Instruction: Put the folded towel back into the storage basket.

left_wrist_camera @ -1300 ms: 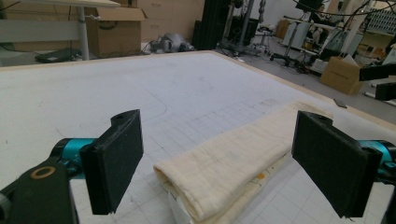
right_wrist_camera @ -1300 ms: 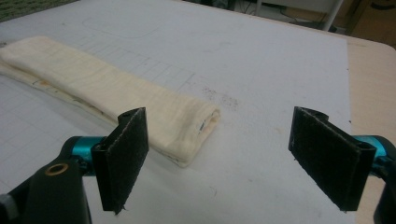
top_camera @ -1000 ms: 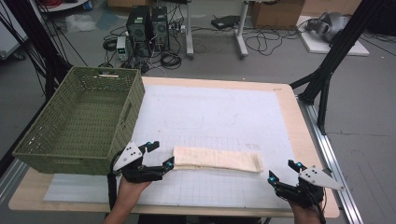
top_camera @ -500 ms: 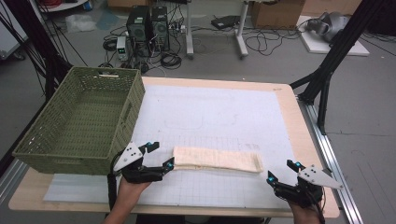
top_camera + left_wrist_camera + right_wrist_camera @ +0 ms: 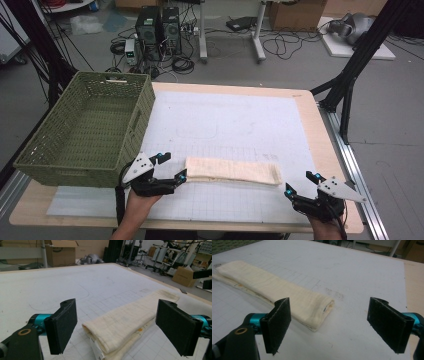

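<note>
A cream cloth, folded into a long strip, lies flat on the white grid mat near the table's front. My left gripper stands open at the cloth's left end, its jaws wide on either side of that end without touching it. Off the cloth's right end, near the front right corner, my right gripper is open too. In the right gripper view the folded cloth lies ahead and to the left of the jaws, which hold nothing.
A green woven basket with nothing in it stands on the table's left side, close to my left hand. The mat has bare wooden table edge along its right. Beyond the table the floor holds computer towers, cables and black frame legs.
</note>
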`<state>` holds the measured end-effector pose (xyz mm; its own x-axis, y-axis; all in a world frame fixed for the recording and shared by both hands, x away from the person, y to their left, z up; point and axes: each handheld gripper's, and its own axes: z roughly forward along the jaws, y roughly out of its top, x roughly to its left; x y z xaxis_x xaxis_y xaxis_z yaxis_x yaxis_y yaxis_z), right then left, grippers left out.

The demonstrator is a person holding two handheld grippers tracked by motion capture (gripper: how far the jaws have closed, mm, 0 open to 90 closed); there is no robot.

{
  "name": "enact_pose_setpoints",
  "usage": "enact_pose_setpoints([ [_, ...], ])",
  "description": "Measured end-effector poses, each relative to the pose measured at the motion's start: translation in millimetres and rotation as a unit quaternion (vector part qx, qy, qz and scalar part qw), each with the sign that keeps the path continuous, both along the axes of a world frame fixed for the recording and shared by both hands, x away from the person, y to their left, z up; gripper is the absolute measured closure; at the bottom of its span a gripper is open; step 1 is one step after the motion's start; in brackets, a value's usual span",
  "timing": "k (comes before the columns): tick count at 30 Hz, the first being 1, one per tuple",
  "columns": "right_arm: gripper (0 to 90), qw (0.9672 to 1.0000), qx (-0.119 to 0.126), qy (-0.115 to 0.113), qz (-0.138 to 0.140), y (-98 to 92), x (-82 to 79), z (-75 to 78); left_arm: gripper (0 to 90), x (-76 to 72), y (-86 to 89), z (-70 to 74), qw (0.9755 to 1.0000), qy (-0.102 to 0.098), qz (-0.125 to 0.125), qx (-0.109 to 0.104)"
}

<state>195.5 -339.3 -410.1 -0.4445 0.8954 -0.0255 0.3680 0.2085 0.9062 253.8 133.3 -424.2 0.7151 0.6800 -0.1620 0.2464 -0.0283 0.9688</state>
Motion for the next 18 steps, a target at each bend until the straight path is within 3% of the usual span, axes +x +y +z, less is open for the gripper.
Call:
enact_pose_setpoints([
  [10,18.1,1.0,-0.003,0.006,0.001,0.8,1.2,-1.3,18.8,3.7,-3.1,-2.8,0.9996,0.024,0.002,0.014],
  [16,18.1,1.0,-0.006,0.006,0.003,2.2,2.0,-2.0,19.5,12.5,-9.2,-8.7,0.9971,0.063,0.009,0.042],
  [18,18.1,1.0,-0.006,0.006,0.003,2.3,2.1,-2.0,20.4,13.5,-9.9,-9.2,0.9969,0.067,0.011,0.039],
])
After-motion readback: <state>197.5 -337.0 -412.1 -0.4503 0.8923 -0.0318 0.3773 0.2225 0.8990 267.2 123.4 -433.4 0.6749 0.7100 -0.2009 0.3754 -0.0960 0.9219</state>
